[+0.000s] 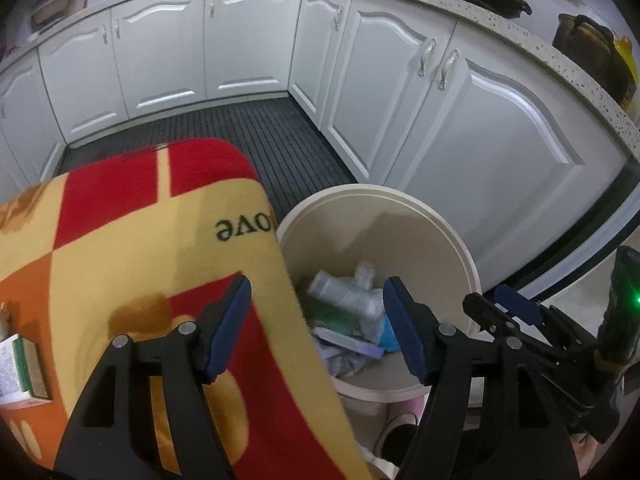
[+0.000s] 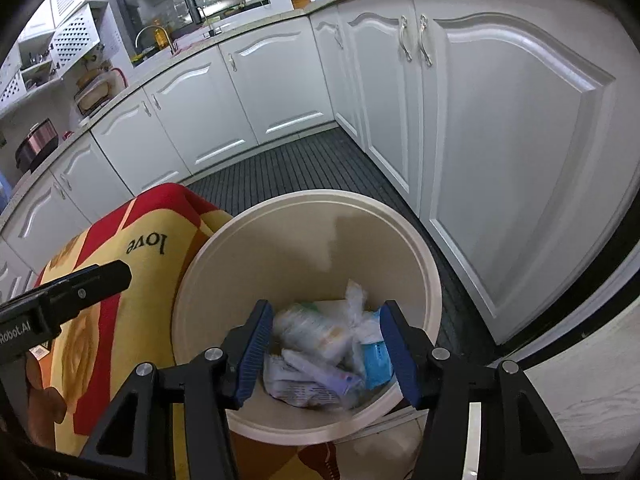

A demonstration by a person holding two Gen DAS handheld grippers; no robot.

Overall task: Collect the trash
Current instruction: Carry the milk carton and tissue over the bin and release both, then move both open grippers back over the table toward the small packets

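Smooth matt plastic bin [image 2: 434,280], crinkly glossy plastic bag [image 2: 320,332], fuzzy cloth blanket [image 1: 132,248]

Cream bin [image 2: 434,280], red-and-yellow checked blanket [image 1: 140,240], white cabinets [image 2: 500,140], dark ribbed floor mat [image 1: 260,136]

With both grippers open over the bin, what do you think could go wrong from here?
1. A small box lies on the blanket-covered surface at the left wrist view's edge; it could be overlooked.
2. The right gripper hangs open above the bin, close to its near rim, and might knock it.
3. The left gripper straddles the blanket's edge and could snag it.
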